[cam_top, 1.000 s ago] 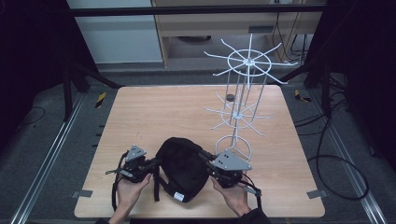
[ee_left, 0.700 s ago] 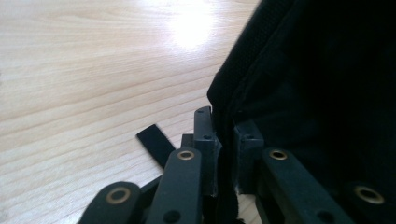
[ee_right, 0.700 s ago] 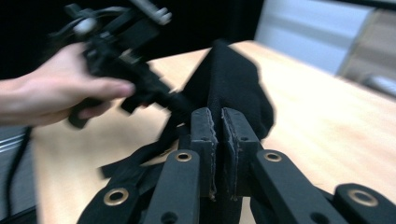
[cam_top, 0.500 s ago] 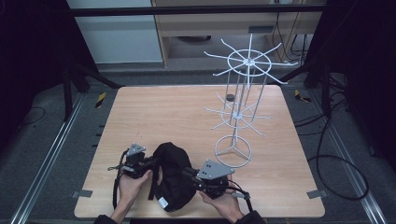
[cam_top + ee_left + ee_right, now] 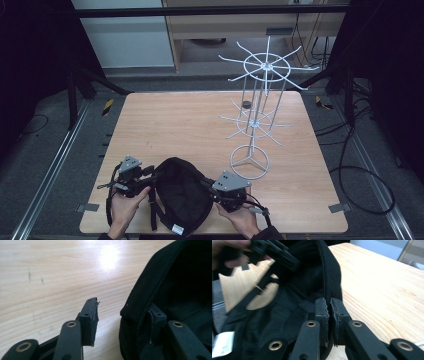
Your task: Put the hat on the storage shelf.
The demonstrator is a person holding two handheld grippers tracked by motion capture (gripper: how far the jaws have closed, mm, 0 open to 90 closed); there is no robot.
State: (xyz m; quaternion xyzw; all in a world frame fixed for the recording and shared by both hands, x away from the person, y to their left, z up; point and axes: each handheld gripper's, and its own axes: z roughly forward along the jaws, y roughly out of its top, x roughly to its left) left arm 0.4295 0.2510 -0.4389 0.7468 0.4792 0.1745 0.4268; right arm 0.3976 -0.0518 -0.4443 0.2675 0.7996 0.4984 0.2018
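We see the left gripper (image 5: 148,172) at the near left of the pale wooden table (image 5: 190,120), held in the person's left hand (image 5: 125,207). Its own view shows its jaws spread wide: one black jaw hangs free over bare wood, and the other sits just inside the rim of the black fabric cap (image 5: 172,290). Nothing is pinched between them.

The black fabric cap (image 5: 182,192) lies open side up between the two grippers, at the near edge of the table, with a dark strap and a small white label (image 5: 176,229) trailing toward the person.

To the right of the cap is the right gripper (image 5: 212,189), held in the right hand (image 5: 242,217). In its view the jaws are pressed together on the cap's stitched rim (image 5: 329,287), the fabric edge caught between the two pads. The left gripper shows blurred at the upper left of that view, so we cannot make out its detail there.

Beyond and to the right of the right gripper stands a white wire display rack (image 5: 257,95) with two tiers of radiating hooks on a ring base, apart from the cap. A small dark round object (image 5: 246,104) lies on the table behind it; we cannot tell what it is.
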